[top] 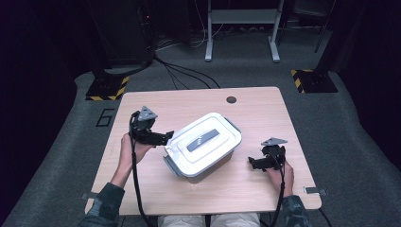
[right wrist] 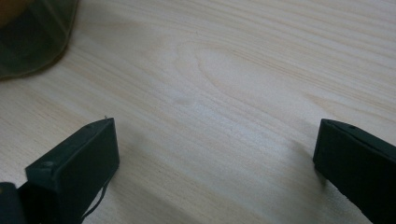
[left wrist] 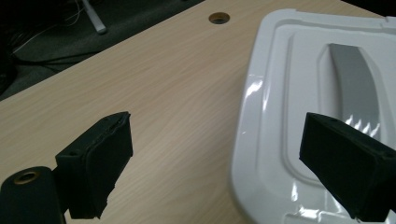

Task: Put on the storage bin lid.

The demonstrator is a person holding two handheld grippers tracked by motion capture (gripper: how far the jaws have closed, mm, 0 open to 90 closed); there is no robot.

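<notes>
**A:** High view, panel one: where does the box stand, and where are your claws?

**B:** The white lidded box [top: 203,146] sits mid-counter [top: 265,106], turned at a slant, its grey handle [top: 202,140] lying flat in the lid's recess. My left claw [top: 165,137] is at the box's left end, level with the lid rim. My right claw [top: 253,164] rests low on the wood to the right of the box, apart from it.

**A:** Left gripper view, panel two: how do the jaws stand?

**B:** Wide apart. One jaw hangs over bare wood, the other over the lid [left wrist: 299,93], so they straddle its rim. Nothing is gripped. In the right gripper view my right claw's jaws are likewise spread, with grain between them and a dark corner of the box [right wrist: 32,37] at far left.

**A:** What could fail from here?

**B:** In my judgement, three things. The lid is glossy and its edge rounded; a shallow bite there could slip off as I close. If the near side latch [top: 170,166] is shut, lifting one end would drag or tip the whole box, since my right claw is not steadying it. And pushing in from the left could slide the box toward the right.
</notes>
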